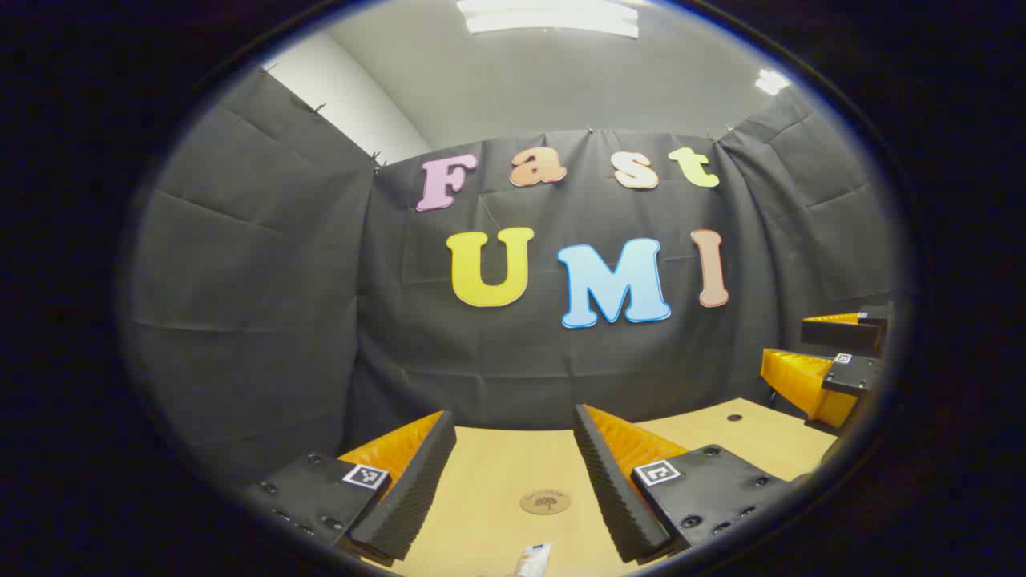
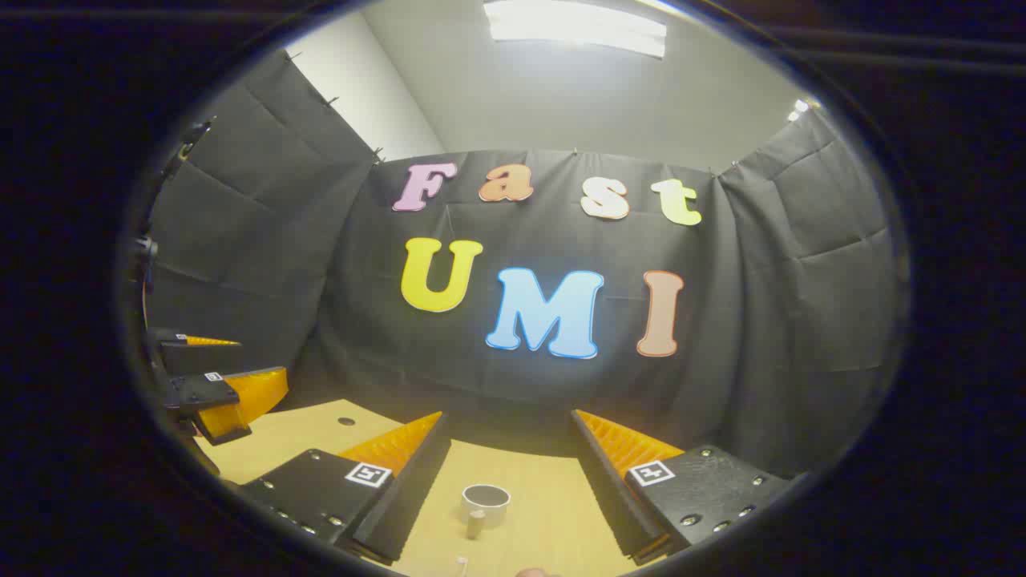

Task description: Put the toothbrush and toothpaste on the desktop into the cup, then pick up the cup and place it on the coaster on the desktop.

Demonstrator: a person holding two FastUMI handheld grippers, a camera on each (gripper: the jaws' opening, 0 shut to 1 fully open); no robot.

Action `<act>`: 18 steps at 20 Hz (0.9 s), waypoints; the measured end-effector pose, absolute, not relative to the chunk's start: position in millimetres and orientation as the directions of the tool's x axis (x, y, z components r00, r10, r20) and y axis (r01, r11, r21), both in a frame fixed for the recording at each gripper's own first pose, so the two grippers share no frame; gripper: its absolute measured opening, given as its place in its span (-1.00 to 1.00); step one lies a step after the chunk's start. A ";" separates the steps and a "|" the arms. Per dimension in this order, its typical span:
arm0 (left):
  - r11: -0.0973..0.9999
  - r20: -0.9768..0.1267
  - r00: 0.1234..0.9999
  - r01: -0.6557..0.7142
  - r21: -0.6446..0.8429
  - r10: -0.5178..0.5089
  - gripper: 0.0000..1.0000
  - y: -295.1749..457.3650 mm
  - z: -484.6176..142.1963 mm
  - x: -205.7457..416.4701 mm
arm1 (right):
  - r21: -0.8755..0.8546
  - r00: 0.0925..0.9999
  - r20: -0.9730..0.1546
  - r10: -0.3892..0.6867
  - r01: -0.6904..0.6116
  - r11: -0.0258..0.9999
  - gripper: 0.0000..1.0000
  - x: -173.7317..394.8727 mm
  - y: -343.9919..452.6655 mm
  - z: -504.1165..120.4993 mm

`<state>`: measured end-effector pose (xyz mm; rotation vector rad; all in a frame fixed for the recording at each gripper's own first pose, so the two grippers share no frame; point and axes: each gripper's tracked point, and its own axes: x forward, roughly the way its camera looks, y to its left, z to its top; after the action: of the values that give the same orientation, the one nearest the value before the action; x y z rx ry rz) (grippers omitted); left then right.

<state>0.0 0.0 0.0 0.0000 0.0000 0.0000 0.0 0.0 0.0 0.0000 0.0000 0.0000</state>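
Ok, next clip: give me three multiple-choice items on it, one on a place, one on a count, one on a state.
1. In the left gripper view, the coaster lies:
A. between the fingers, on the desktop
B. under the cup
C. on the wall

2. Cups in the right gripper view:
A. none
B. one
C. three

3. The left hand-held gripper is:
A. shut on the toothpaste
B. shut on nothing
C. open

Key: 1 A, it sits on bare wood between the fingers; 2 B, a single cup; 3 C, wide gap, toothpaste lying free below.
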 end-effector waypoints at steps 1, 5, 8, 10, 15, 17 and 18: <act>1.000 -0.001 1.000 -0.002 -0.004 0.002 0.90 -0.6 1.2 -0.2 | -0.008 1.000 0.000 0.008 -0.008 1.000 0.83 -0.1 1.8 -0.5; 1.000 -0.005 1.000 -0.004 -0.022 0.004 0.87 -6.4 4.3 -1.0 | -0.028 1.000 -0.001 0.031 -0.031 0.999 0.84 -0.8 4.8 -0.8; 0.999 -0.018 1.000 -0.013 -0.037 0.012 0.90 -8.5 0.9 -2.7 | -0.042 0.999 -0.003 0.046 -0.046 0.998 0.83 -3.4 6.5 -2.1; 0.999 -0.024 1.000 -0.020 -0.032 0.019 0.90 -9.1 -0.6 -6.0 | -0.052 0.999 0.000 0.048 -0.048 0.998 0.83 -4.9 5.5 -2.1; 0.999 -0.030 0.999 -0.034 -0.024 0.034 0.91 -8.3 -0.4 -5.1 | -0.043 0.998 -0.008 0.054 -0.055 0.998 0.83 -3.7 5.4 -5.0; 0.999 -0.034 0.998 -0.045 -0.025 0.044 0.87 -7.7 -2.1 -3.3 | -0.048 0.998 -0.008 0.059 -0.060 0.997 0.84 -3.7 6.5 -4.4; 0.998 -0.036 0.998 -0.049 -0.027 0.048 0.90 -7.2 -3.0 -2.5 | -0.050 0.998 -0.009 0.062 -0.063 0.997 0.84 -4.1 6.2 -5.4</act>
<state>-2.5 -7.2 -3.0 -0.0281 0.0350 0.0487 -4.1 6.2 -5.4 -0.0501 0.0076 0.0627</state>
